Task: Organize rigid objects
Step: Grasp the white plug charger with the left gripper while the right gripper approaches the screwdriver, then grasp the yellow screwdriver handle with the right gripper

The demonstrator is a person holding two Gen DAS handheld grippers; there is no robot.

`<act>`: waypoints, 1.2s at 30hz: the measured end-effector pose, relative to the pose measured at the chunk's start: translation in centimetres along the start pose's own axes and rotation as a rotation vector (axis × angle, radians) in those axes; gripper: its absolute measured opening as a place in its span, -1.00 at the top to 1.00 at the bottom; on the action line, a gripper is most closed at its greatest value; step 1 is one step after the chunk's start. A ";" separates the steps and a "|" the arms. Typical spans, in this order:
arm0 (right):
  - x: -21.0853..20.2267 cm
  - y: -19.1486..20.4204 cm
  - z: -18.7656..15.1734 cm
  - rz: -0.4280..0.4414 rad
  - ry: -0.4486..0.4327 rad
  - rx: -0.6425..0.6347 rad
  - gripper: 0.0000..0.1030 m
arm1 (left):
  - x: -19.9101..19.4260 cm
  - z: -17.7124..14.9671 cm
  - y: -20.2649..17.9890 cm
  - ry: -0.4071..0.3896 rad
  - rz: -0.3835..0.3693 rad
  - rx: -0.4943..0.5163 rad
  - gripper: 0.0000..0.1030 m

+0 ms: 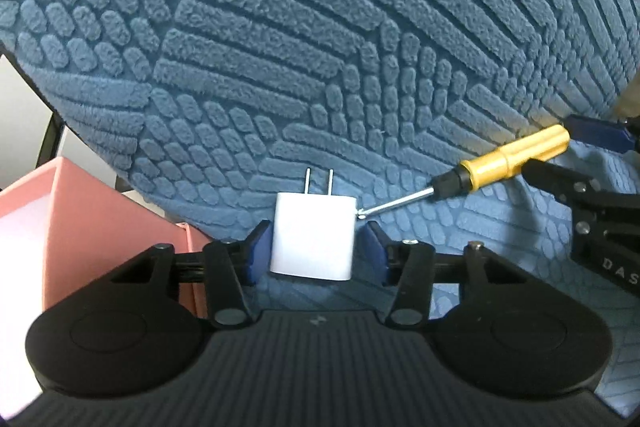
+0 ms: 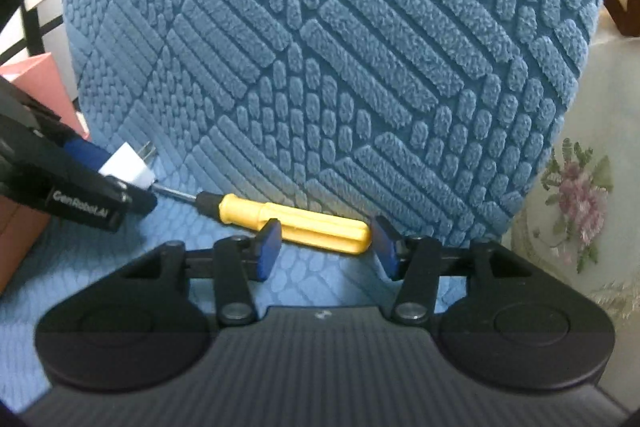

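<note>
White charger (image 1: 312, 239) flat on blue cushion (image 1: 280, 27), between spread left gripper (image 1: 316, 247) pads, ungripped. Yellow screwdriver (image 2: 296, 219) between parted right gripper (image 2: 326, 247) pads, tip touching charger. Probably bound for pink box (image 1: 100, 195), left edge.

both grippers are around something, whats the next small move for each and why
Probably close both. The left gripper straddles the white charger with small gaps at each blue pad, and the right gripper brackets the yellow screwdriver handle, jaws open. Neither is clamped yet. Note the screwdriver tip touches the charger, so lift apart. The pink box sits left.
</note>
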State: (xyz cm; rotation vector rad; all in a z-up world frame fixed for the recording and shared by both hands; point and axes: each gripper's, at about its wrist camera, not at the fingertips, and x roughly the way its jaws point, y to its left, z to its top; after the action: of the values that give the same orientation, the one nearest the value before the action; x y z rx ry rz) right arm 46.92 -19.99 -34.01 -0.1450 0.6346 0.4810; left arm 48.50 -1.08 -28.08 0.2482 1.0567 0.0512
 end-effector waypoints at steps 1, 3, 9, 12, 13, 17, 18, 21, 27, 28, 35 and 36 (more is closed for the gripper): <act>-0.1 0.1 0.1 0.000 0.016 -0.014 -0.02 | 0.0 -0.2 0.0 -0.005 0.010 0.005 0.03; -0.5 0.1 0.3 -0.006 0.040 -0.032 0.02 | 0.0 -0.6 0.1 -0.010 0.003 0.002 0.04; -2.2 1.0 0.6 -0.019 0.111 -0.085 0.58 | -1.3 -2.6 -0.1 -0.018 -0.036 -0.039 0.05; -3.3 1.2 0.9 -0.012 0.129 -0.097 0.86 | -1.8 -3.9 -0.1 -0.014 -0.055 -0.065 0.05; -3.5 0.8 0.7 0.012 0.126 -0.068 0.87 | -2.0 -4.3 -0.1 -0.012 -0.063 -0.081 0.05; -5.1 -0.1 -0.1 0.064 0.121 0.000 0.87 | -3.4 -6.5 -0.5 -0.021 -0.104 -0.121 0.05; -5.3 -0.3 -0.3 0.078 0.116 0.017 0.87 | -4.0 -7.1 -0.7 -0.031 -0.103 -0.117 0.05; -6.2 -0.9 -0.5 0.111 0.090 0.066 0.87 | -5.3 -8.7 -1.5 -0.065 -0.110 -0.122 0.05; -7.6 -1.4 0.1 0.141 0.003 0.076 0.80 | -8.1 -11.4 -2.6 -0.113 -0.156 -0.151 0.05; -7.2 -1.2 0.4 0.133 0.006 0.050 0.74 | -8.2 -11.8 -2.7 -0.116 -0.161 -0.155 0.05; -4.0 0.6 2.1 0.160 0.047 -0.116 0.24 | -7.5 -14.4 -2.4 -0.106 -0.225 -0.200 0.05; -3.6 1.0 2.3 0.148 0.063 -0.153 0.24 | -7.5 -14.5 -2.3 -0.108 -0.226 -0.202 0.05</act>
State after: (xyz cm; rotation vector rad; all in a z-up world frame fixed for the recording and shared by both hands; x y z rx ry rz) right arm 45.20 -19.91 -30.01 -0.2604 0.6728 0.6703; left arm 32.11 -1.97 -28.95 -0.0517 0.9582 -0.0582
